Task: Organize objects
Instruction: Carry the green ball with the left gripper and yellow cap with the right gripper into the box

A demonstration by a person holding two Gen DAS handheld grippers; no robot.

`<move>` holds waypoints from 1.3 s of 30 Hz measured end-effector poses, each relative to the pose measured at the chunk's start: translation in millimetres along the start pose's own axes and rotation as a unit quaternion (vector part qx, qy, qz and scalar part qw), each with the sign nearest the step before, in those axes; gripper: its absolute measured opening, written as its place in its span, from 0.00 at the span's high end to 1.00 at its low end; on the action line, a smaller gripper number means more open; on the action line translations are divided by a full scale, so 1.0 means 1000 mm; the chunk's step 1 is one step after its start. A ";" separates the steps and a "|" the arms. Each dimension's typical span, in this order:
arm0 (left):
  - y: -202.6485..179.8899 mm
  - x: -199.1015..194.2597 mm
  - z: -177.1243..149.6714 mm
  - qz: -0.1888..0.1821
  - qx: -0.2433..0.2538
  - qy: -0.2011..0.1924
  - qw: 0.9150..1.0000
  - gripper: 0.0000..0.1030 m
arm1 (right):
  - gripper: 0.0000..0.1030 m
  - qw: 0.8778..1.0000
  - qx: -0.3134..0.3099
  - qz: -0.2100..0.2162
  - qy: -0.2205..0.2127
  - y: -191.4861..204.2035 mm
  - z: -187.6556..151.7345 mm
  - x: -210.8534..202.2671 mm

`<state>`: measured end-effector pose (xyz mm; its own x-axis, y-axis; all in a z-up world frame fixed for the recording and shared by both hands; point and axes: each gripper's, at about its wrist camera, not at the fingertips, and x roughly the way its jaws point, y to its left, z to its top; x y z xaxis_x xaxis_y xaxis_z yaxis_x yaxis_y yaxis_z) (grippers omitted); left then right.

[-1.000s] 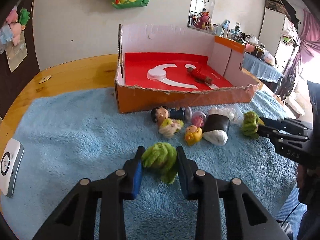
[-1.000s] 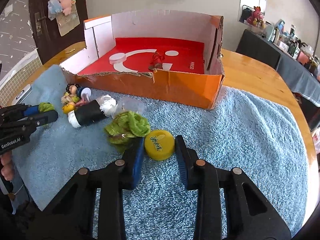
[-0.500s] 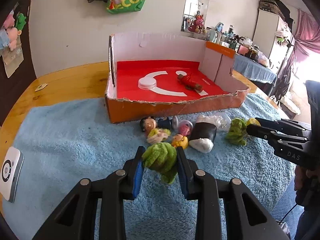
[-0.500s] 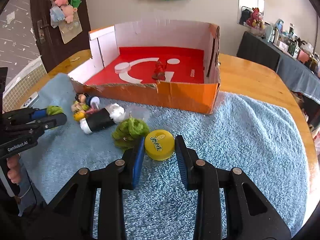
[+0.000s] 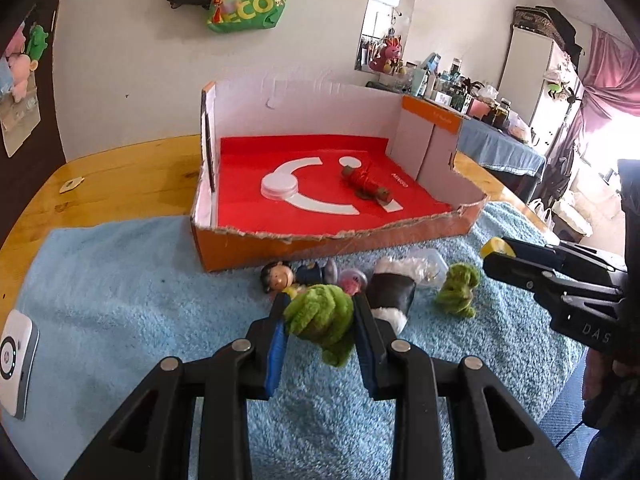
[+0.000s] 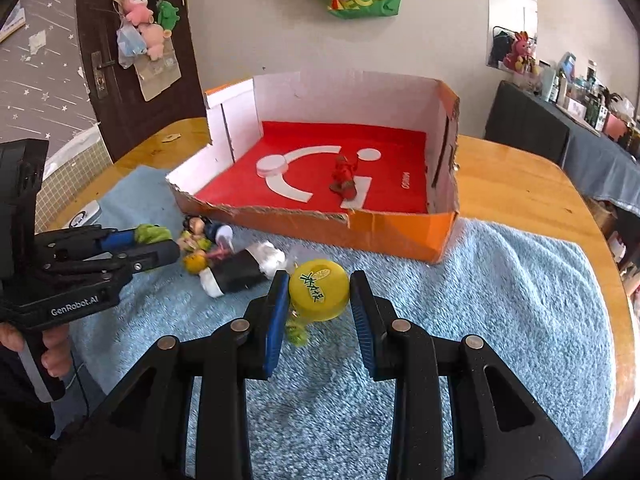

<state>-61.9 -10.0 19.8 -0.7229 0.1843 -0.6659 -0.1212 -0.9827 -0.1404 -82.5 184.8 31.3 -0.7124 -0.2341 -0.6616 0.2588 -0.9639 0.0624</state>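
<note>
My left gripper (image 5: 318,312) is shut on a green plush toy (image 5: 318,318) and holds it above the blue towel (image 5: 120,288). My right gripper (image 6: 319,292) is shut on a yellow cap (image 6: 319,290), lifted off the towel (image 6: 500,300). The orange cardboard box (image 5: 320,242) with a red floor stands behind, holding a white lid (image 5: 279,185) and a red toy (image 5: 364,182). In front of it lie a small doll (image 5: 278,276), a black and white roll (image 5: 390,298) and a second green plush (image 5: 458,290).
A white device (image 5: 16,364) lies at the towel's left edge on the wooden table (image 5: 120,176). The right gripper shows at the right of the left wrist view (image 5: 498,254). The left gripper shows at the left of the right wrist view (image 6: 160,242).
Both grippers have risen from the towel with their objects, the green plush and the yellow cap, and moved closer to the box.
</note>
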 end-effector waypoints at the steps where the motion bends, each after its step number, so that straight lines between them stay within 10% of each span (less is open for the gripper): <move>1: -0.001 0.000 0.001 0.000 0.000 -0.001 1.000 0.69 | 0.71 1.000 -0.001 0.001 -0.001 0.001 0.001 0.000; 39: -0.003 0.027 0.069 0.002 0.005 -0.004 1.000 0.69 | 0.71 0.999 0.003 0.036 -0.016 0.001 0.046 0.022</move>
<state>-128.0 -3.1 52.2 -0.7289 0.1801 -0.6606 -0.1253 -0.9836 -0.1299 -128.3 172.3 51.3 -0.7127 -0.3062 -0.6311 0.3065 -0.9452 0.1125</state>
